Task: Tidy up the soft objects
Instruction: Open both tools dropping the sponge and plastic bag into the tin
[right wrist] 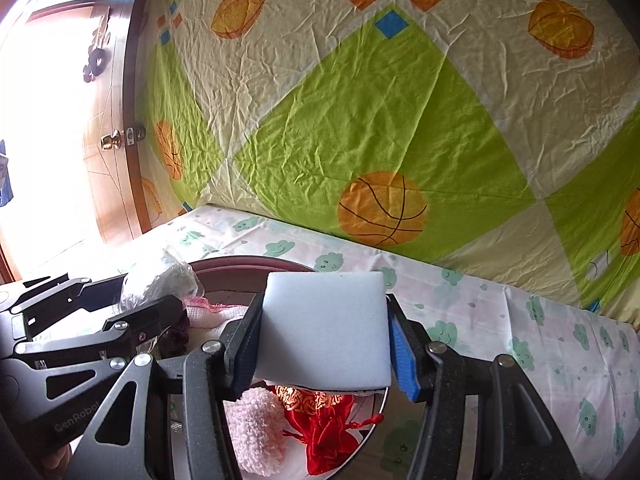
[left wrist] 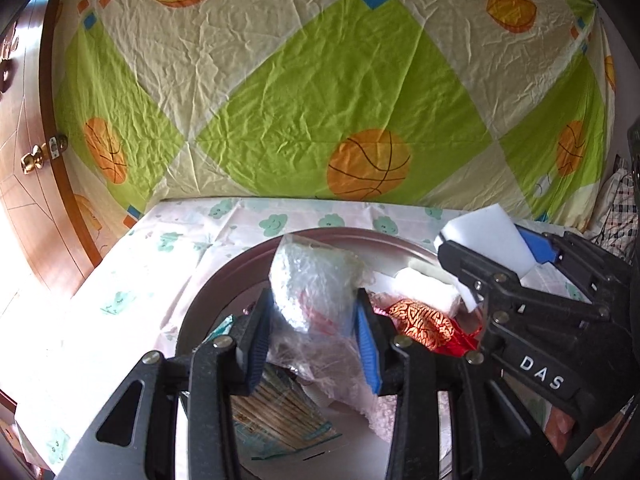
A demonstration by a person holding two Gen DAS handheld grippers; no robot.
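Note:
My left gripper (left wrist: 314, 308) is shut on a clear plastic bag of white stuffing (left wrist: 316, 280), lifted over a round metal basin (left wrist: 224, 276). To its right, my right gripper (left wrist: 496, 248) is shut on a white sponge block (left wrist: 488, 236). In the right wrist view the sponge block (right wrist: 326, 328) fills the space between the right gripper's (right wrist: 325, 312) pads. The left gripper (right wrist: 152, 292) with its bag (right wrist: 160, 276) is at the left. Inside the basin (right wrist: 240, 261) lie a red brocade pouch (right wrist: 324, 428), a pink fluffy piece (right wrist: 256, 428) and a white folded cloth (left wrist: 428, 290).
The basin stands on a table under a white cloth with green clouds (right wrist: 500, 320). A green and cream sheet with basketballs (left wrist: 320, 100) hangs close behind. At the left is a wooden door with a brass knob (left wrist: 32, 160). A flat printed packet (left wrist: 280, 412) lies in the basin.

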